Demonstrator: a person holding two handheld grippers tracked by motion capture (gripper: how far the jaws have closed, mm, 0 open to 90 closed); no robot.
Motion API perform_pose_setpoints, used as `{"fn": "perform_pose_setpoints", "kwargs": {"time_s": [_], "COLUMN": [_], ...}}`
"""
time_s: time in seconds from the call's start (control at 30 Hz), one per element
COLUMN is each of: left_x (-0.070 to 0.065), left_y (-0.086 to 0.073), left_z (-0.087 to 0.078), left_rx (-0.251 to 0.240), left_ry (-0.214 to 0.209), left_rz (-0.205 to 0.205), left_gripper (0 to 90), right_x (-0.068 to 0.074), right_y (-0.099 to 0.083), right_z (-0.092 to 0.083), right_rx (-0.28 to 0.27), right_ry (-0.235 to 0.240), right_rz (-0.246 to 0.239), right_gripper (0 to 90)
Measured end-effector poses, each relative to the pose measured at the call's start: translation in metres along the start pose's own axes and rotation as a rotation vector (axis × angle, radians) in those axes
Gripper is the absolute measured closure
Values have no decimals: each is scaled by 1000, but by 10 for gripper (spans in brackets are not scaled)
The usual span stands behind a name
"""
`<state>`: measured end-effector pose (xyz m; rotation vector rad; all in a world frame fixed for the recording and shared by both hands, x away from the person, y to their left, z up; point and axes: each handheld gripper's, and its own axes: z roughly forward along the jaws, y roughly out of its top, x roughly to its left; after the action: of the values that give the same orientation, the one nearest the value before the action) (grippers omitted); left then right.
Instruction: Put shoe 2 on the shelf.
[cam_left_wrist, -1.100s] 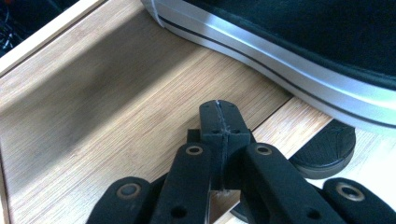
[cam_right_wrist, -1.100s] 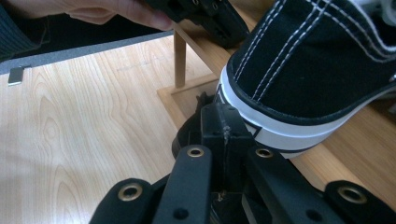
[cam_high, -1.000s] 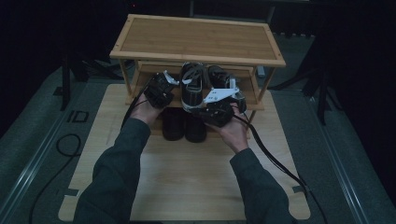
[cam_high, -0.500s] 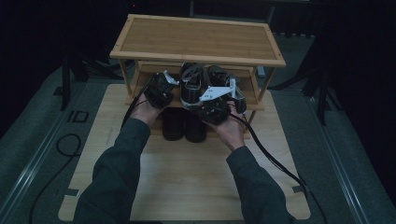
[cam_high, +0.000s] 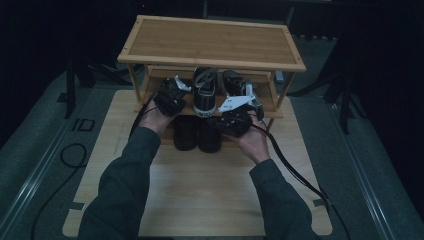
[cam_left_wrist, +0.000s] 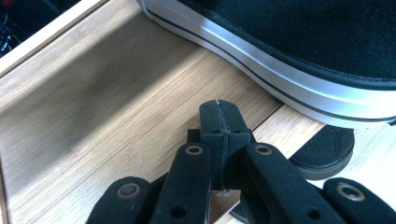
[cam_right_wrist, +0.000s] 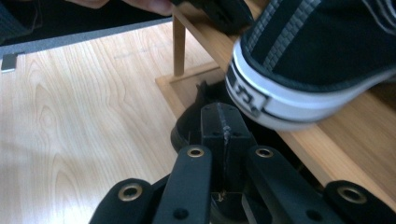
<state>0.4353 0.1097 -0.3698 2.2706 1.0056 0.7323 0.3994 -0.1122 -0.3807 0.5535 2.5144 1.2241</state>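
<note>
The black shoe (cam_high: 204, 92) with the white sole sat on the middle shelf (cam_high: 270, 107) of the wooden rack (cam_high: 210, 42), its heel over the edge, and both the left gripper (cam_high: 170, 98) and right gripper (cam_high: 235, 120) beside it were pinched tight and empty, so it looked ready to push in.

Rack middle shelf (cam_high: 150, 80): left part bare, open to approach from the front. Centre taken by an upright sneaker (cam_high: 204, 90), a second sneaker (cam_high: 233, 82) to its right. Lower level: two dark shoes (cam_high: 197, 134) block the middle. Top shelf (cam_high: 210, 41) bare. Counter (cam_high: 200, 190) in front bare.
</note>
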Motion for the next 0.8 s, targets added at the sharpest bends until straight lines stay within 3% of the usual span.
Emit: {"fn": "perform_pose_setpoints", "kwargs": {"time_s": [0.4,0.8], "left_x": [1,0], "left_y": [0,0], "left_z": [0,0], "left_rx": [5,-4], "left_ry": [-2,-4], "left_rz": [4,-5], "left_gripper": [900,900], "right_x": [-8,-31], "right_y": [-26,-48], "right_z": [-26,-71], "right_rx": [63,51], "right_ry": [48,37], "right_rz": [-16,16], "right_gripper": [900,900]}}
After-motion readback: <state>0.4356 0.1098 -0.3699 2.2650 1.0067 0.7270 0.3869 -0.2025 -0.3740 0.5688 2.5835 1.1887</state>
